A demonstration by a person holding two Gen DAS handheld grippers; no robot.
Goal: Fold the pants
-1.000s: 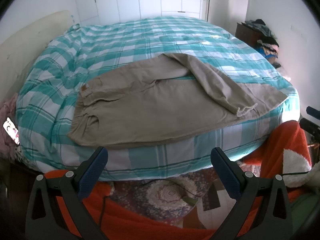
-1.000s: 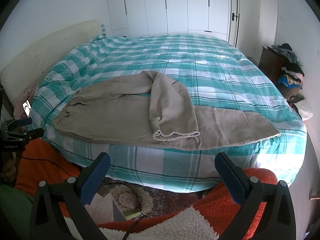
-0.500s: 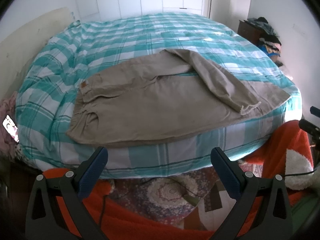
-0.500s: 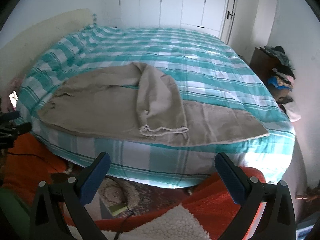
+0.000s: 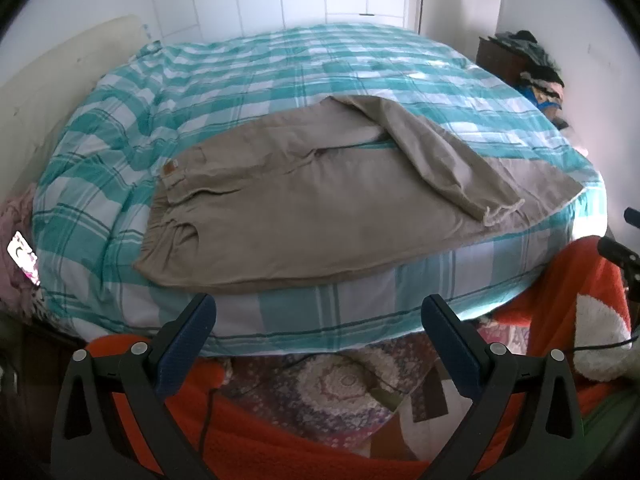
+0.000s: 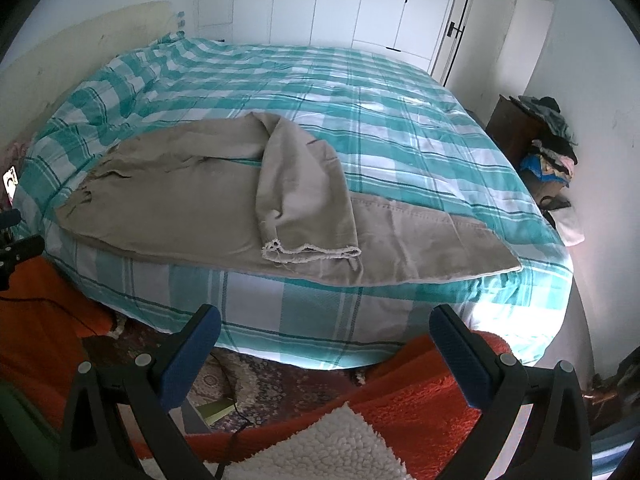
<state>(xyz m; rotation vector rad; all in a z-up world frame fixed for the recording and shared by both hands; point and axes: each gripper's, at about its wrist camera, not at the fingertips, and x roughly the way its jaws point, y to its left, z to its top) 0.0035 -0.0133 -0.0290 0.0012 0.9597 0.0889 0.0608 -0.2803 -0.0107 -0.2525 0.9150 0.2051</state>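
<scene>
Beige pants (image 5: 300,216) lie flat along the near edge of the bed (image 5: 280,72), waistband at the left, legs to the right. The far leg is bent back across the near leg, its frayed hem (image 6: 310,250) near the bed edge. The pants also show in the right wrist view (image 6: 180,204). My left gripper (image 5: 318,316) is open and empty, below the bed edge in front of the pants' middle. My right gripper (image 6: 324,328) is open and empty, below the edge in front of the frayed hem.
The bed has a teal and white checked cover (image 6: 360,104). An orange rug (image 5: 280,448) and a patterned rug (image 5: 340,384) lie on the floor. A pile of clothes (image 6: 548,148) sits on a dark stand at the right wall. White wardrobe doors (image 6: 360,0) stand behind.
Both grippers have risen a little and moved toward the bed; the pants sit lower and closer in both views. The right view has swung slightly left. The pants have not moved.
</scene>
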